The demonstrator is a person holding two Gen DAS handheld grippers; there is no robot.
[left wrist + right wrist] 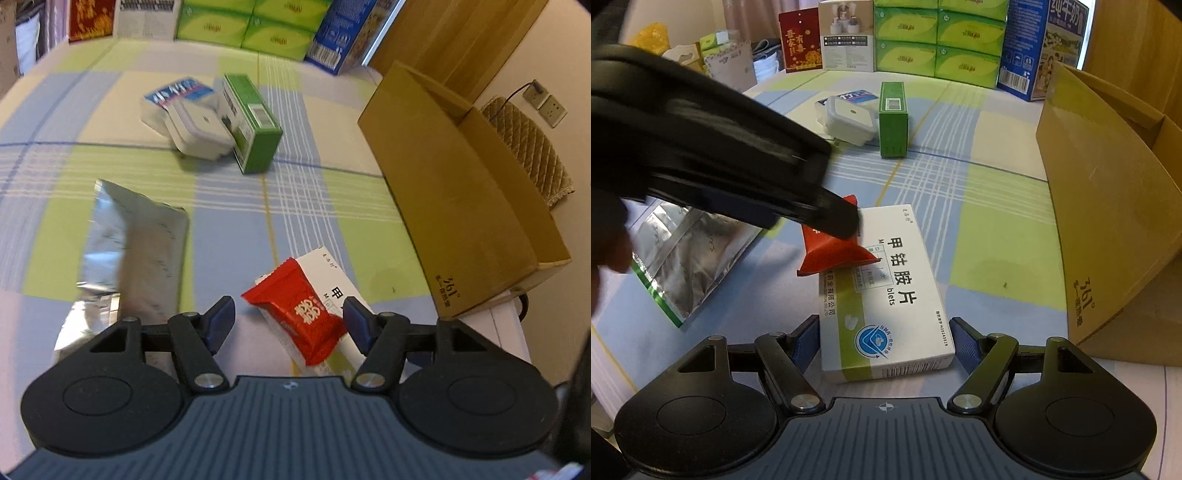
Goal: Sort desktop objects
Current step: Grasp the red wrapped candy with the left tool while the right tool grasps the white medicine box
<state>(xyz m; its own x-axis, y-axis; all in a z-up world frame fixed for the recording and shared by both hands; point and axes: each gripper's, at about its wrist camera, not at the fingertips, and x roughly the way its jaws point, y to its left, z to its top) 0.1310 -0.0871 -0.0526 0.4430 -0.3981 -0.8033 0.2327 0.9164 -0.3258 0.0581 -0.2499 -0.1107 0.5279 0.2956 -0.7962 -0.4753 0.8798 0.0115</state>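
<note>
**Both tools spread over red sachet and pill box**

Left tool is spread, pads either side of the red sachet, not pinching yet. Right tool is also spread, straddling the near end of the white medicine box; whether the pads touch the box I cannot tell. From the right wrist view the left tool's dark finger comes in over the sachet's far end.

Where things are: sachet lies across the far end of the medicine box, partly on it, on the bench's plaid cloth. Silver foil pouch lies flat to the left. Farther back, green carton stands beside a white lidded container, which leans on a blue-and-white pack. Open cardboard box sits at the right edge, probably the sort bin.

Handling, my guess:
- Sachet: very light, soft crinkly film, slick. It will deform; pinch across the filled middle, not the crimped end flaps.
- Medicine box: light, stiff thin card, and dents if squeezed hard. Grip across the narrow width near one end, as the right tool is lined up.
- Lifting the box first would probably tip the sachet off.

Writing: medicine box reads "甲钴胺片", partial "blets", a code along the edge that looks like "H20143019" (small, unsure). Sachet has a white double-happiness-style mark. Cardboard box printed "361°". Back wall: green tissue packs, blue milk carton with "纯牛奶".
</note>
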